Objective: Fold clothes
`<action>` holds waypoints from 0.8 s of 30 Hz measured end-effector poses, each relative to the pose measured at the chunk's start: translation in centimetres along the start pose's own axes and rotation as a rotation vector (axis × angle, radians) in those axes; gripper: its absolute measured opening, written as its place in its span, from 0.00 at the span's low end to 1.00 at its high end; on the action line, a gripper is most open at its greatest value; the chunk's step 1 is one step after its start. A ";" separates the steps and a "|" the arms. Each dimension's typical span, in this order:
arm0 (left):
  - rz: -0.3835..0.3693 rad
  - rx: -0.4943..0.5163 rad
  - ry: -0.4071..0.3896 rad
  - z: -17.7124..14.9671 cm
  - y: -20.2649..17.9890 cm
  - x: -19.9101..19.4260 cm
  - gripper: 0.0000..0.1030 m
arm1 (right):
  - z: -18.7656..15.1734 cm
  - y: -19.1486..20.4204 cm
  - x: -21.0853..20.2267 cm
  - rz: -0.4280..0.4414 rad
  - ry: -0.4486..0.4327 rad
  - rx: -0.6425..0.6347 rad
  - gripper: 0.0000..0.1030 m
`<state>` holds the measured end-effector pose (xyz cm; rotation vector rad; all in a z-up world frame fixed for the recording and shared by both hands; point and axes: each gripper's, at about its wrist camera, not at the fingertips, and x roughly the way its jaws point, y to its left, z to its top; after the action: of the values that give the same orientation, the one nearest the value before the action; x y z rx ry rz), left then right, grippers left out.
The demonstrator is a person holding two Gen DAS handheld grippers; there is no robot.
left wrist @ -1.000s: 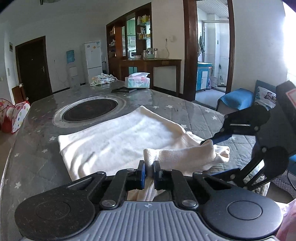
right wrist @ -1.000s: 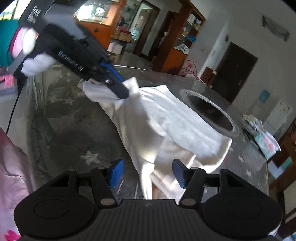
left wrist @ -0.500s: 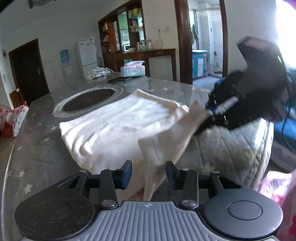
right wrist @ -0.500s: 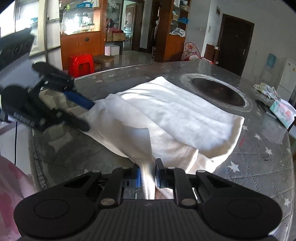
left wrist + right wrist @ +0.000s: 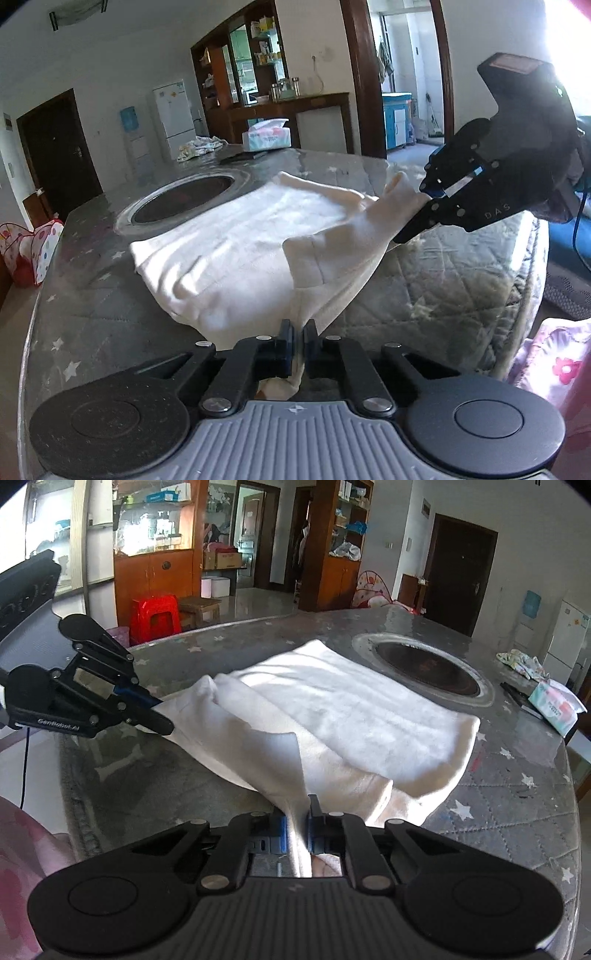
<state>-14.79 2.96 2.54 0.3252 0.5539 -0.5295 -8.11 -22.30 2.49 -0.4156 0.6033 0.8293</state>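
We count one white garment [image 5: 236,254] and two grippers. At lower centre of the left wrist view, our left gripper [image 5: 298,341] has its jaws clamped on a near edge; at right, the right gripper [image 5: 424,206] is pinched on another. The garment lies mid-frame on the grey star-patterned bench [image 5: 92,295], with one tissue box [image 5: 266,136] behind. Half a second ago our left jaws stood apart.

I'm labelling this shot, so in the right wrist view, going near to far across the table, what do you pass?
right gripper → white cloth → round recessed burner → patterned rag
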 end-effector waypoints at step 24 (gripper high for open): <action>-0.047 0.008 -0.116 4.8 -0.1 -6.3 0.05 | 3.4 1.4 -9.3 0.037 -0.019 -0.007 0.07</action>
<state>-17.46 3.29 9.98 0.2875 0.4483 -0.5921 -12.98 -24.72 10.88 -0.4039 0.5923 0.8704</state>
